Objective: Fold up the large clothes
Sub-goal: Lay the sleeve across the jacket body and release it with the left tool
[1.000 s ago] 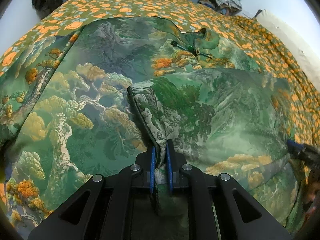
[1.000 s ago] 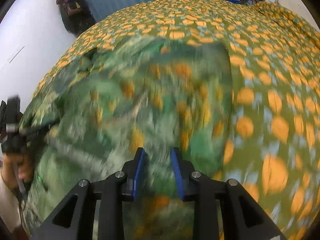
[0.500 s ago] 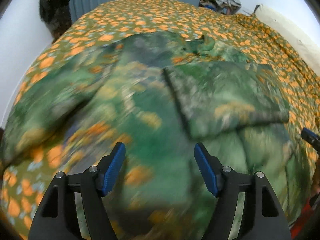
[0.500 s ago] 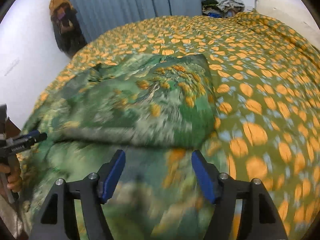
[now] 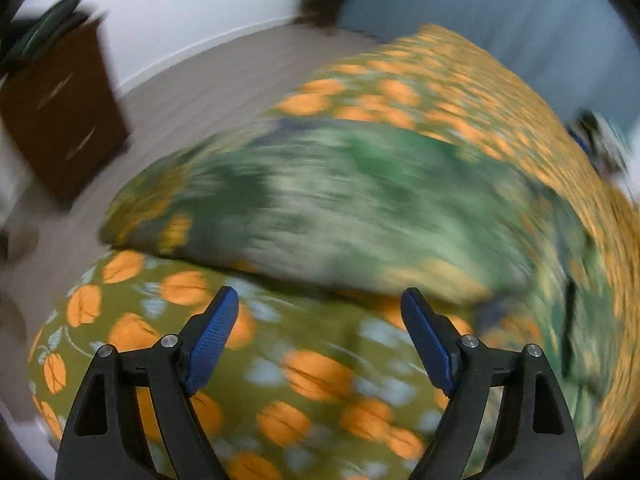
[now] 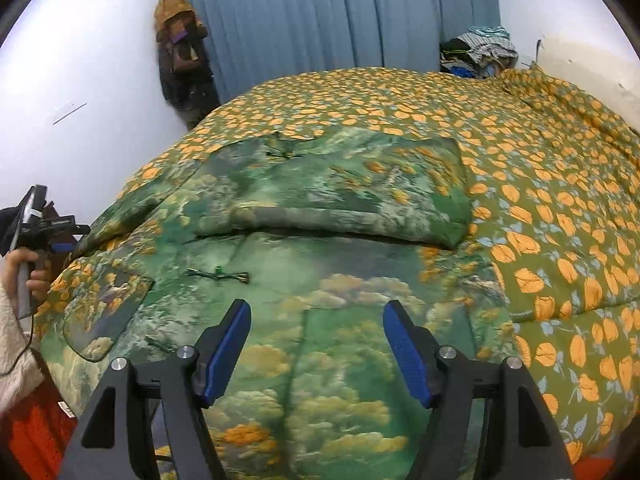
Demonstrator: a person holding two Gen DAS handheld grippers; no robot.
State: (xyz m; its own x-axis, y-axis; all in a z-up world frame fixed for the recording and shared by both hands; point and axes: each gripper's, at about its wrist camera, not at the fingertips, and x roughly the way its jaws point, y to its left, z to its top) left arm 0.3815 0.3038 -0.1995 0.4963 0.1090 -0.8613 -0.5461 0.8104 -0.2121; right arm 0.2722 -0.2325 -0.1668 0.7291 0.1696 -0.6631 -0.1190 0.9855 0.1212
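Green landscape-print garment (image 6: 320, 264) lies spread on the bed, on the olive bedspread with orange leaves (image 6: 560, 184); one sleeve is folded across the chest as a thick band, its folded edge running side to side. Small cord fastenings show down the front, and a patch pocket near the left edge. Right gripper (image 6: 316, 320) hovers over the garment's lower part, pointing steeply down, blue pads spread and clear of the cloth, nothing between them. Left gripper (image 5: 320, 308) jaws opening, wide apart, empty, over bare bedspread near the bed's corner, with the garment's edge (image 5: 360, 208) just beyond the fingertips. Left wrist view heavily blurred; it alone shows the pale floor (image 5: 192, 92) and a dark brown cabinet (image 5: 60, 116) against the wall. Right wrist view is sharp; it alone shows the left hand (image 6: 28, 272) wrapped round the gripper handle at the garment's left side, with a fleecy pale sleeve (image 6: 12, 344), blue curtains (image 6: 332, 12), dark clothes hanging in the corner (image 6: 184, 52) and a clothes pile (image 6: 480, 52) beyond the bed.
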